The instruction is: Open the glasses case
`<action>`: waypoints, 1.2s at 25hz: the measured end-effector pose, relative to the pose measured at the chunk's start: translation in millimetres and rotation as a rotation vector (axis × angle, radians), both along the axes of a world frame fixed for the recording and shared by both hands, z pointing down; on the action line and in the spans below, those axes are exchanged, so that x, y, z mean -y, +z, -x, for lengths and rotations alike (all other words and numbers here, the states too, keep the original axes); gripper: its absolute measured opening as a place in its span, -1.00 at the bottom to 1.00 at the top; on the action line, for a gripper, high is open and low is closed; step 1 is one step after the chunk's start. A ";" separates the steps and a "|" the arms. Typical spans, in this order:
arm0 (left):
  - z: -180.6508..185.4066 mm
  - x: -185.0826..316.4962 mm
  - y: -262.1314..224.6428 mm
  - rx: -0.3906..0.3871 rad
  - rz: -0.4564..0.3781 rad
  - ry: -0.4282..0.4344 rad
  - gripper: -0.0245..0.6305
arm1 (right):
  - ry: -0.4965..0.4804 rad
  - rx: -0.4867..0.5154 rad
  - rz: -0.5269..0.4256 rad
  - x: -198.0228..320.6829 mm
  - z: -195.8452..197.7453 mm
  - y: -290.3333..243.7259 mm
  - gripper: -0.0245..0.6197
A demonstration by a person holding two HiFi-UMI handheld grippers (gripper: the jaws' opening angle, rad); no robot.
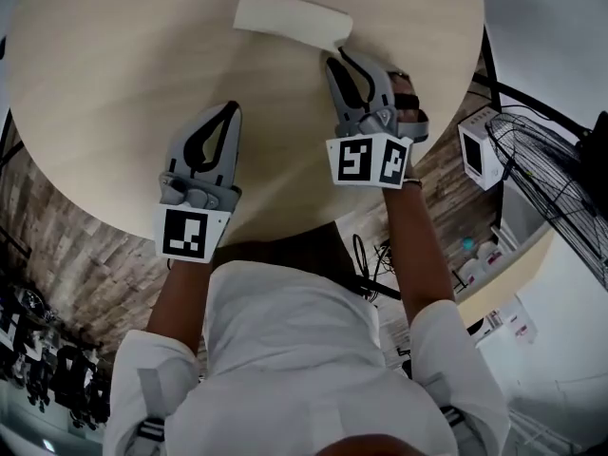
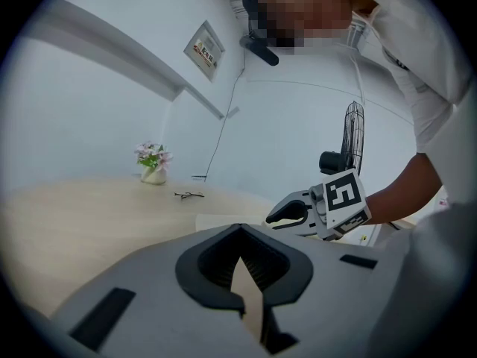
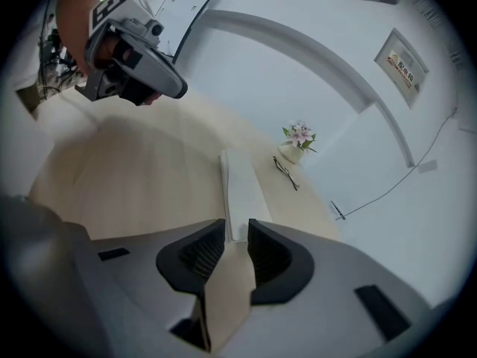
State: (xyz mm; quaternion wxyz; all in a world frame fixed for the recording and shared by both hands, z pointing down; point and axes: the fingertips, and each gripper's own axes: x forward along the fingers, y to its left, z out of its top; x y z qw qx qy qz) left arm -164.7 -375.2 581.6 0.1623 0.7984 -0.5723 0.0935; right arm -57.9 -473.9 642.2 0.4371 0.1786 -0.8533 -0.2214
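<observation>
The white glasses case (image 1: 293, 19) lies closed at the far side of the round wooden table (image 1: 114, 74). My right gripper (image 1: 338, 55) is at the case's right end, its jaws a narrow gap apart. In the right gripper view the case (image 3: 237, 189) runs away from that gripper (image 3: 237, 228), with its near end at the gap; I cannot tell whether the fingers touch it. My left gripper (image 1: 230, 110) hovers over the table to the left of and nearer than the case, shut on nothing. The left gripper view shows its tips (image 2: 240, 230) meeting, the case (image 2: 227, 221) beyond.
A pair of glasses (image 3: 285, 174) and a small vase of flowers (image 3: 296, 146) sit on the table past the case. A standing fan (image 1: 560, 188) and a white box (image 1: 475, 150) stand off the table's right edge, above a wood floor.
</observation>
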 end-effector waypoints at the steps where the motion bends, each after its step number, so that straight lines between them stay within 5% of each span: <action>1: -0.5 0.5 0.3 -0.002 -0.004 0.002 -0.89 | 0.000 -0.001 -0.003 0.8 0.4 2.8 -0.62; 15: -10.0 3.6 7.1 -0.026 0.005 0.038 -0.89 | -0.008 -0.005 -0.045 4.2 0.7 10.5 -0.71; 30: -2.5 -2.3 -2.8 -0.048 0.078 0.052 -0.89 | 0.013 0.017 0.037 6.5 2.9 -12.8 -0.80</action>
